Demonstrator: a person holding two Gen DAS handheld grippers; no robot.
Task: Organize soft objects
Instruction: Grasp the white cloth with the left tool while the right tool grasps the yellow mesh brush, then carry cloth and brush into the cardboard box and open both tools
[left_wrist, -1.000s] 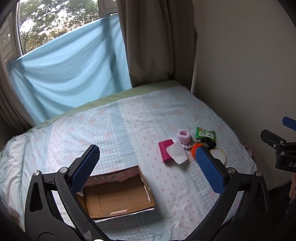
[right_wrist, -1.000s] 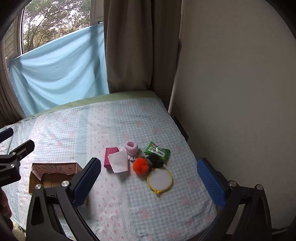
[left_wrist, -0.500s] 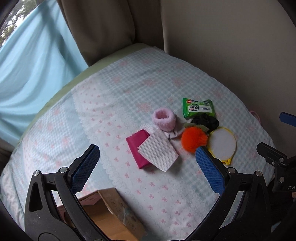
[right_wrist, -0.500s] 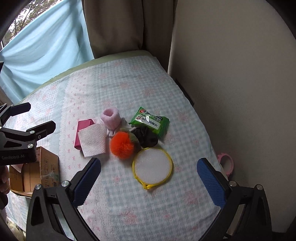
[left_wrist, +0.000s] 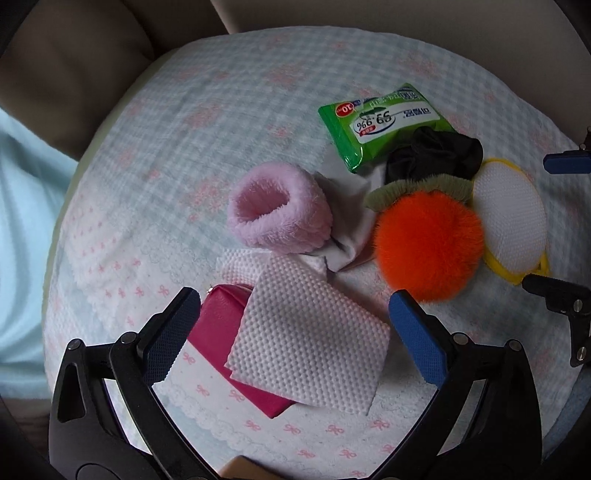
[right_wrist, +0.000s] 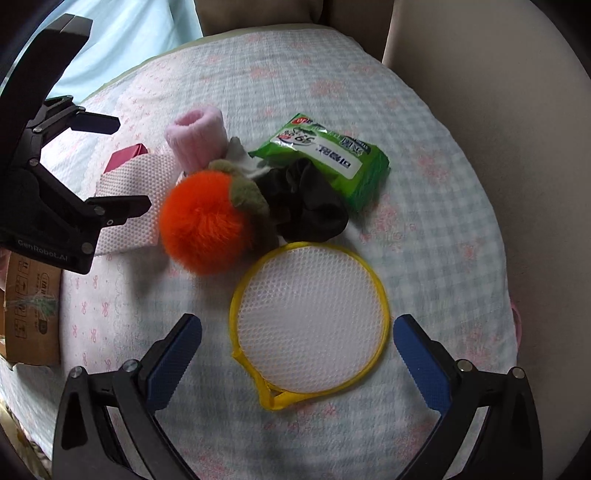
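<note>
- A cardboard box sits at the bed's edge, well away from the orange pompom on the side past the white cloth; its inside is hidden from here.
- The soft things cluster on the checked bedspread around the pompom: a pink fuzzy cuff just behind it, a black scrunchie touching it, a green wipes pack beyond that.
- A yellow-rimmed mesh disc lies just beside the pompom.
- A white textured cloth overlaps a magenta pouch, near the pompom.
- Left gripper: jaws wide apart, empty, hovering over cloth and pouch.
- Right gripper: jaws wide apart, empty, straddling the mesh disc from above.
</note>
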